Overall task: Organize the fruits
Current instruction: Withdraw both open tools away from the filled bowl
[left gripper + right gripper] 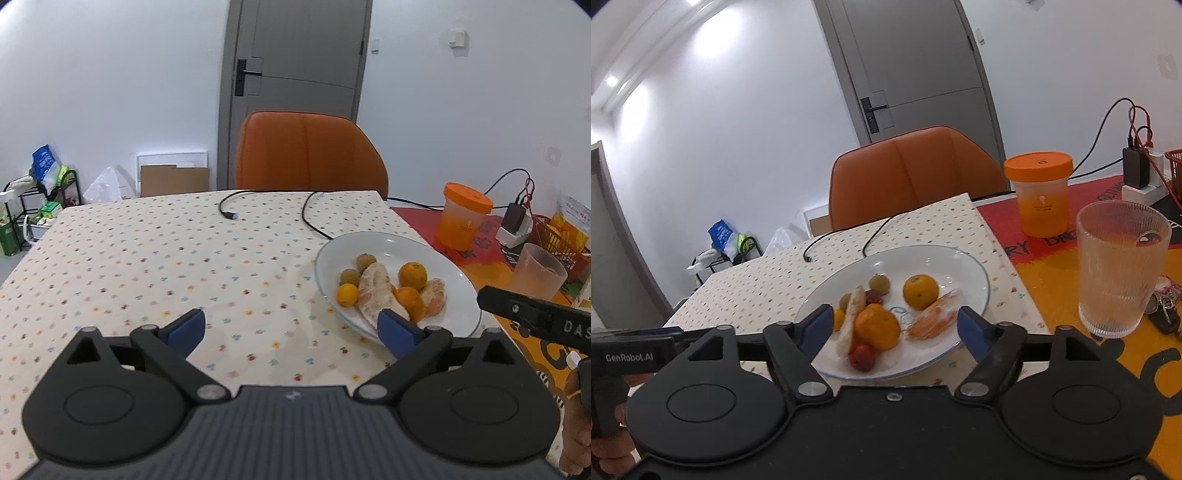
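A white plate point(376, 245) point(945, 260) on the dotted tablecloth holds mixed fruit: oranges point(412, 275) point(921, 291), peeled pomelo segments point(375, 291) point(936, 319), small brown fruits point(349, 276) point(879, 283), a small yellow one point(347, 294) and red ones point(862, 356). My left gripper point(293, 328) is open and empty, just left of the plate above the cloth. My right gripper point(894, 328) is open and empty, its fingers to either side of the plate's near part above an orange point(877, 326). Its body shows at the right of the left wrist view point(535, 315).
A ribbed glass point(1121, 267) point(539, 271) and an orange-lidded container point(1039, 194) point(465, 216) stand right of the plate on a red-yellow mat. A black cable point(266, 206) lies on the cloth. An orange chair point(308, 151) stands behind the table. A red basket point(561, 240) and a charger are far right.
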The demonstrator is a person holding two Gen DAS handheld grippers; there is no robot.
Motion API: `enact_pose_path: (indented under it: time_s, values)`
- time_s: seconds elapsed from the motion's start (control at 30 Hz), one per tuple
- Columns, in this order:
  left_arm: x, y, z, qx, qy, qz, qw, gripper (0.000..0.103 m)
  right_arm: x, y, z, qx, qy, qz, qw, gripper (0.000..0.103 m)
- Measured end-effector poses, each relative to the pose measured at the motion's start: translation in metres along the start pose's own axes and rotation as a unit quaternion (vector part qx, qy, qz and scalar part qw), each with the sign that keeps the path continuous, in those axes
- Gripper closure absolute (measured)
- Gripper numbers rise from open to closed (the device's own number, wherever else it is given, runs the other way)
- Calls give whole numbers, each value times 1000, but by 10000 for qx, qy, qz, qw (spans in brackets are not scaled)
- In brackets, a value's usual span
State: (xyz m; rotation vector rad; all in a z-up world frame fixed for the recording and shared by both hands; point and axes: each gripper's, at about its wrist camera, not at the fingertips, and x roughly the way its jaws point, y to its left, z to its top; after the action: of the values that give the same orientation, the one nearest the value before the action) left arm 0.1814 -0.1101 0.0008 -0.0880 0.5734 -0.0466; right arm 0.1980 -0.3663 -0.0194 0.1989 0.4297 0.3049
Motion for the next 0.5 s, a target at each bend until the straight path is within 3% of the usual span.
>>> enact_pose_path:
  time_s: [0.1, 0.5]
  values:
    - [-10, 9, -2, -74, -36, 51, 10000, 4, -5, 10, -2, -58, 23, -12, 10000, 15]
    - [-42, 49, -17, -294, -116, 261, 9992, 0, -18, 54, -11, -352, 168, 72, 9992, 0]
